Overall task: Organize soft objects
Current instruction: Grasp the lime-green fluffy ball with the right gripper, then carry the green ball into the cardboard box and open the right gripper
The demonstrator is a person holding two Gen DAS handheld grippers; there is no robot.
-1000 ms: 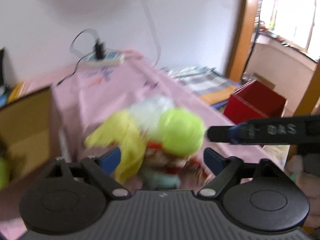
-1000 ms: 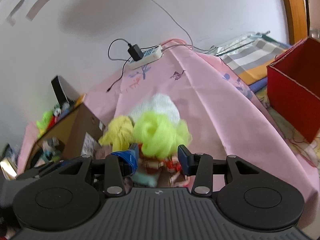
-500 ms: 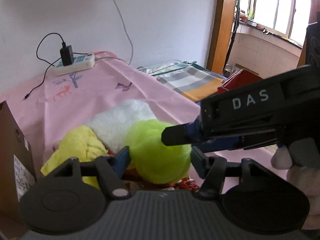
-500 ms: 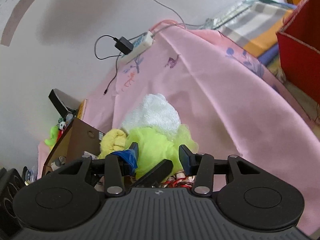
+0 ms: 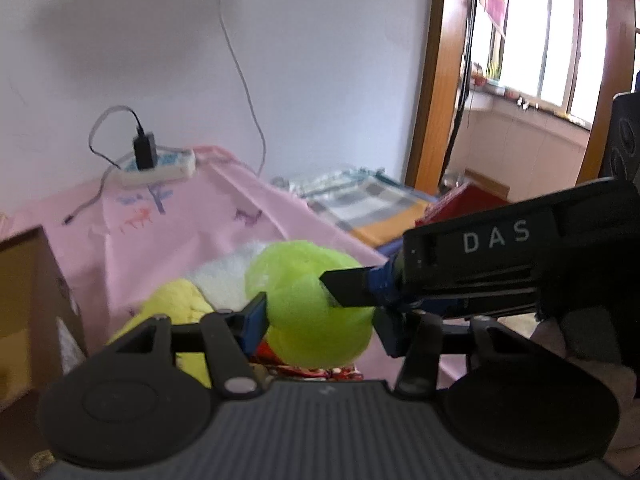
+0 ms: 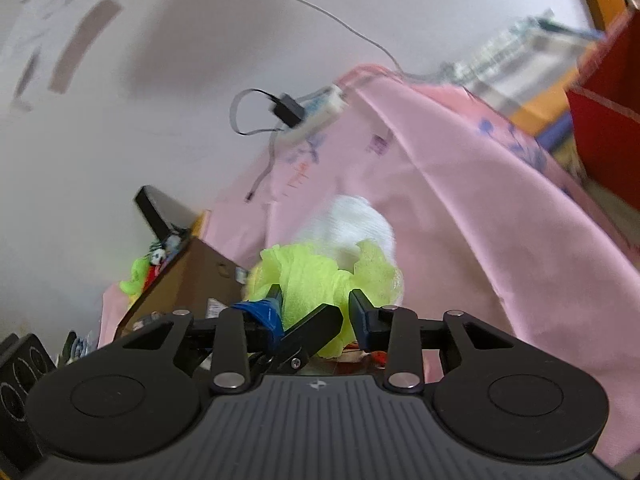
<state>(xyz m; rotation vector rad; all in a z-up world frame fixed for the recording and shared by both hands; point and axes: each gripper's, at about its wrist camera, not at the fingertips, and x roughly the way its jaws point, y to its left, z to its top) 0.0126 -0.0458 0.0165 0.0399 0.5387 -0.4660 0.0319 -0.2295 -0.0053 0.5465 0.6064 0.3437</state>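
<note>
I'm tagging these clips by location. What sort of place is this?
Probably a room in a home, maybe a bedroom or spare room. A pink cloth covers a table or bed against a white wall, with a power strip on it, folded checked fabric beyond, and a wood-framed window.

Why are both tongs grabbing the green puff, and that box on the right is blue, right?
Not blue. The box is red, as the right wrist view shows. The rest holds: the left tongs and right tongs both close around the green puff.
</note>
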